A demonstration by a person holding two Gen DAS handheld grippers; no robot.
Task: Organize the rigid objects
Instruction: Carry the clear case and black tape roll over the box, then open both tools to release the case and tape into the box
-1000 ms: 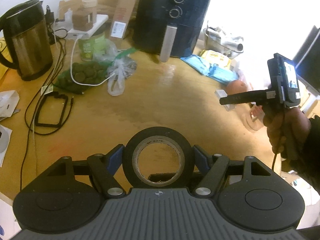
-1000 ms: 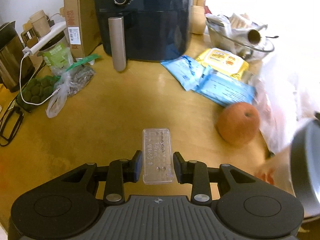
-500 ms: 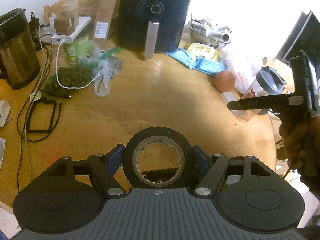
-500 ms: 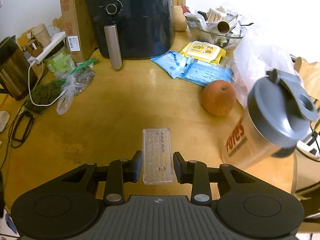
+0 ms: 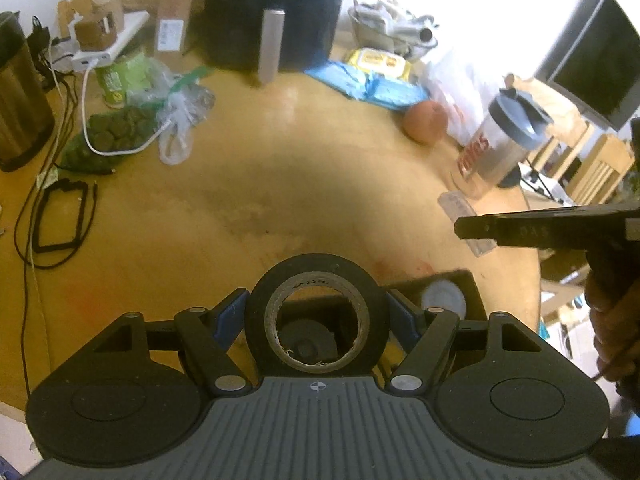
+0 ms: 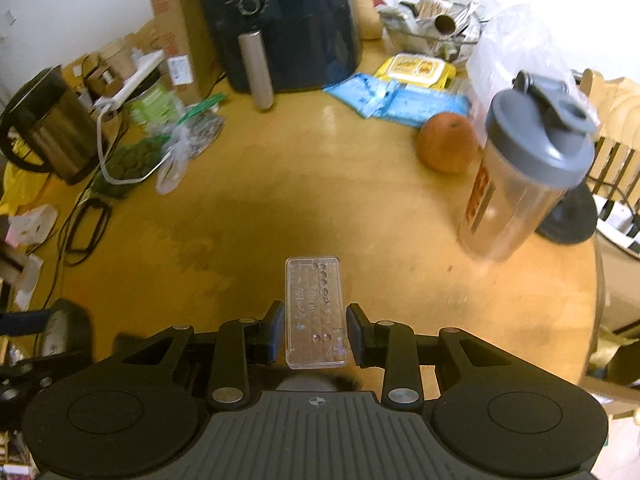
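- Two views, left wrist first: the left tongs [image 5: 316,318] clamp a roll of black tape [image 5: 318,286] at lower centre, standing on edge with its cardboard core facing the lens, above the yellow surface [image 5: 248,184].
- At the right edge a hand [image 5: 614,332] holds the right tongs; a shaker bottle [image 5: 500,140] stands at upper right.
- Right wrist view: the right tongs [image 6: 316,334] pinch a clear flat plastic case [image 6: 315,312] at lower centre, lengthwise up the frame.
- An orange [image 6: 446,142] lies just left of the bottle, a black air fryer [image 6: 280,20] at top.
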